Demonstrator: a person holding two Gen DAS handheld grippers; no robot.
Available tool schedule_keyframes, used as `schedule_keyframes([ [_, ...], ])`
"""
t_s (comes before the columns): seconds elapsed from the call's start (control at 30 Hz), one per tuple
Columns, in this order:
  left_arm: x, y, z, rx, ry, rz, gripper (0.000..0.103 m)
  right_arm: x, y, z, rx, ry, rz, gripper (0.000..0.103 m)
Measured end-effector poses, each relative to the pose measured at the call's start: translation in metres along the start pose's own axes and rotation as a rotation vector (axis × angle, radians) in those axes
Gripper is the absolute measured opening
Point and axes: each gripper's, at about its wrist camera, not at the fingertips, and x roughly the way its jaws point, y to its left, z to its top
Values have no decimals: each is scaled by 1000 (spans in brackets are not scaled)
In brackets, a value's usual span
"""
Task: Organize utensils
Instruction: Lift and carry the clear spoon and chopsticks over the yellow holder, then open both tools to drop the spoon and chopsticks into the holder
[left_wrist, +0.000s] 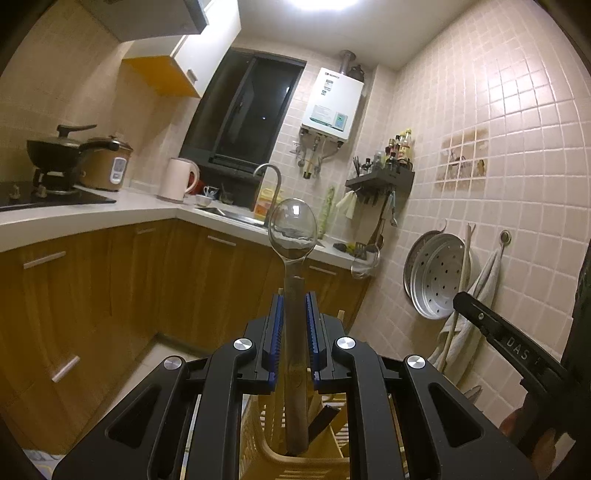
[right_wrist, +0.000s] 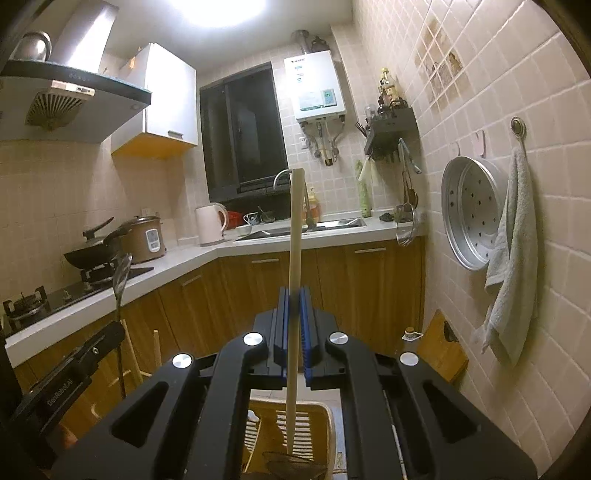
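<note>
Pink-beige square tiles (left_wrist: 498, 155) cover the walls, glossy under the ceiling light, and below them run wood-grain cabinets (left_wrist: 110, 295) under a pale L-shaped bench (left_wrist: 92, 216). On the far wall hangs a white box-shaped water heater (left_wrist: 332, 105); its label is too small to read. To the right, a round perforated metal steamer tray (right_wrist: 472, 212) hangs on the wall beside a rough grey towel (right_wrist: 513, 258). On the left of the bench sit a black wok (right_wrist: 94, 254), a brown rice cooker (right_wrist: 146, 238) and a smooth pink kettle (right_wrist: 210, 223).

Near me, low in both views, is a tan plastic utensil basket (right_wrist: 325, 417) with slatted sides.

My left hand-held gripper (left_wrist: 295, 332) pinches a spoon (left_wrist: 293, 229) by its flat dull metal handle between the blue ribbed pads (left_wrist: 277, 332); the shiny oval bowl stands upright above the fingers and the handle's lower end reaches down into the basket. In the right view, "GenRobot.AI" is printed on this gripper's black side.

My right hand-held gripper (right_wrist: 293, 325) is pressed onto a pale wooden stick (right_wrist: 295, 236), straight and slim, rising above the fingers with its lower end in the basket. In the left view, its body shows the letters "DAS".
</note>
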Motion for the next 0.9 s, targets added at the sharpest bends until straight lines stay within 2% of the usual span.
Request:
schedule_keyframes([
  [0.17,-2,-4,-9,57,-21,37,11,4,2,-6,-11,20,6,5],
  [0.33,-3,-7,-13,91,-15,41,11,7,1,-11,-7,50,22,5],
  [0.43,-8,-7,-8,84,-10,35,22,4,-1,-10,1,64,40,5],
  [0.5,-14,-6,-4,84,-13,37,22,0,-1,-8,-9,71,46,6],
  [0.53,-17,-5,-3,80,-14,37,24,-2,-1,-8,-9,74,51,7],
  [0.67,-35,3,6,46,-22,42,31,-17,-4,-2,16,87,81,30],
  [0.9,-69,20,29,-45,22,9,34,-68,-8,16,13,74,71,31],
])
